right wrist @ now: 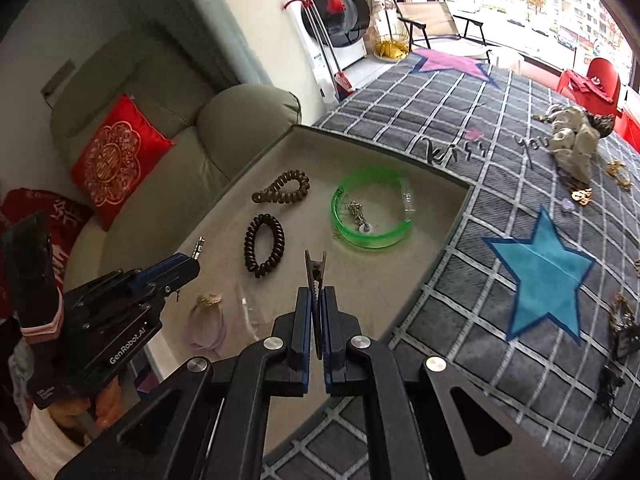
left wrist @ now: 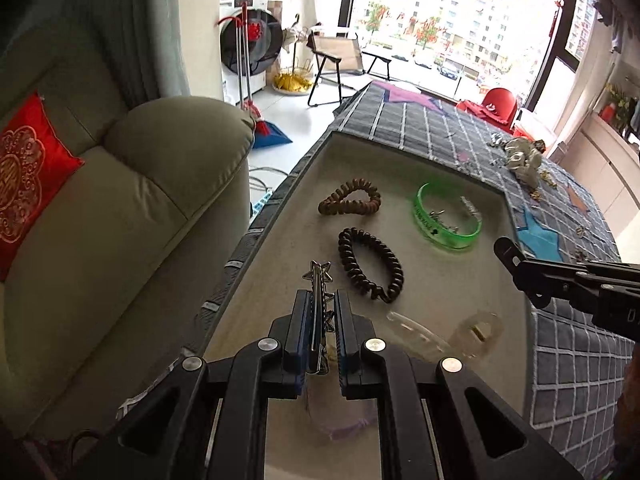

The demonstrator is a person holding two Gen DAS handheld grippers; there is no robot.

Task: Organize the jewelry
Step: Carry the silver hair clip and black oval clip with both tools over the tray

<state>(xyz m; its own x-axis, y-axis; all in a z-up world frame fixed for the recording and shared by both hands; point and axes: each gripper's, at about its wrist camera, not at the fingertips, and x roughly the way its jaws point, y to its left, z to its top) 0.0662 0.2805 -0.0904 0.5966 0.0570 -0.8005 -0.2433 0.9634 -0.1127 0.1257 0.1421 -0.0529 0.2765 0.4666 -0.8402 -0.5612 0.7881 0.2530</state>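
Left gripper [left wrist: 323, 312] is clamped on a silver star hair clip [left wrist: 319, 280], held over the near part of the beige tray [left wrist: 448, 292]. Right gripper [right wrist: 316, 320] is clamped on a dark toothed clip [right wrist: 315, 276] above the tray's near edge. In the tray lie a black coil hair tie [left wrist: 370, 266], a brown coil hair tie [left wrist: 350, 198] and a green bangle [left wrist: 446, 216] ringing a small chain. The right view alone shows a pale purple scrunchie [right wrist: 208, 326] in the tray's near corner and loose trinkets [right wrist: 580, 196] on the grey checked rug [right wrist: 480, 128]. The sofa [left wrist: 120, 208] stands beside the rug.
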